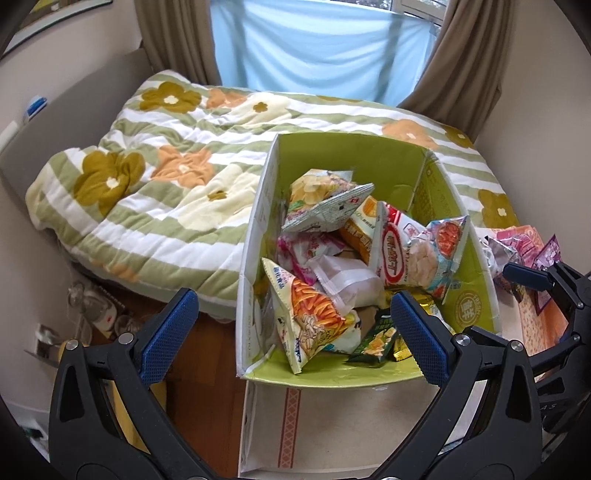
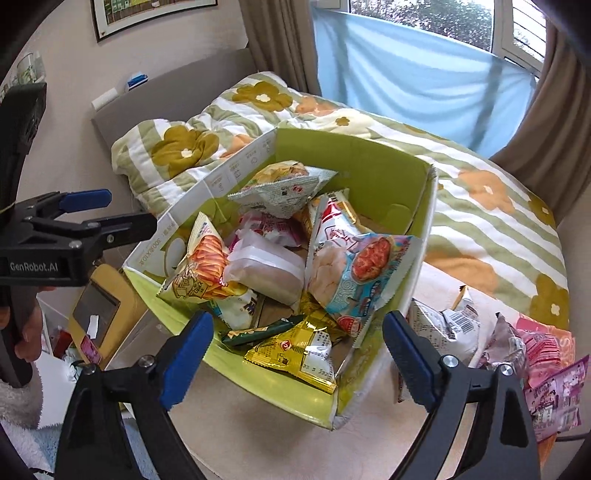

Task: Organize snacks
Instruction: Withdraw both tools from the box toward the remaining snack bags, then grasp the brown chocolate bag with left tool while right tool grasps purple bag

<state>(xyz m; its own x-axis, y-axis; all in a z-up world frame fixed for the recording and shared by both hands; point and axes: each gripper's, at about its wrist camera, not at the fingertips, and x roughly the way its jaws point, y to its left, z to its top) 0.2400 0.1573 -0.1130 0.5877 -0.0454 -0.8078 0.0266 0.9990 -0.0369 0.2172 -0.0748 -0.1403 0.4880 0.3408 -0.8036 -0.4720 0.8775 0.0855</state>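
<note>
On a pale tabletop at 6 o'clock of the left wrist view stands the green carton, open at the top, its near wall folded down. Beyond it, from 9 to 2 o'clock, a floral striped quilt covers a bed; a blue sheet hangs between brown curtains at 12. Wooden floor shows at 7 o'clock, between bed edge and table edge. Inside the carton snack packets lie heaped: a carrot-stick bag near the front, a chip bag at the back. The left gripper hovers over the carton's near left corner, jaws wide apart, holding nothing. At 3 o'clock the right gripper stands beside the carton's right wall, over loose pink packets.

In the right wrist view the carton fills the centre, with a yellow foil packet at its near rim. The right gripper hangs above that rim, jaws spread, empty. Loose packets lie on the table from 3 to 4 o'clock, just outside the carton's right wall. The left gripper sits at 9 o'clock beside the carton's left wall, fingers parted. A framed picture hangs at 11.
</note>
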